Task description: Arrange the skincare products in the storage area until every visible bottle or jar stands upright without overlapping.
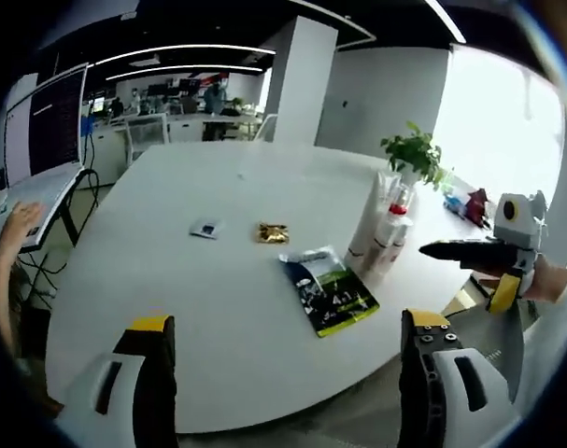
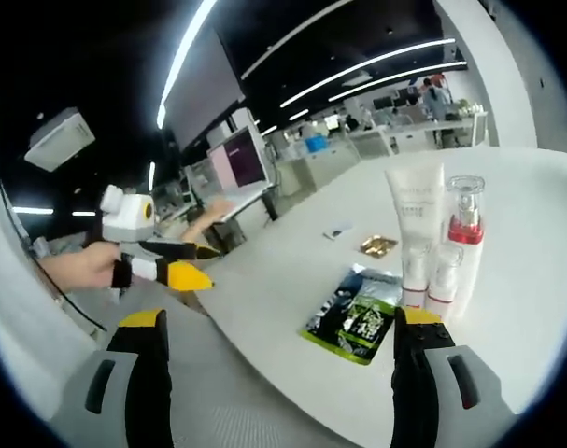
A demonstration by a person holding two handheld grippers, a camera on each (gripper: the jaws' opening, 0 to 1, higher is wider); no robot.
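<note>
Here both grippers, left gripper (image 1: 288, 373) and right gripper (image 2: 278, 369), are hovering with jaws released off the near tabletop (image 1: 218, 299) edge; bottles (image 2: 437, 238) are standing beside a sachet (image 2: 358, 317).

Open-plan office — desks (image 1: 185, 126), monitors (image 2: 236, 161), ceiling strip lights (image 1: 185, 49) (round white meeting table (image 1: 171, 271) in front).

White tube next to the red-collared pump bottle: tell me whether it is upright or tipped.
Upright. The white tube stands on its cap end on the table, beside the pump bottle, which also stands.
</note>
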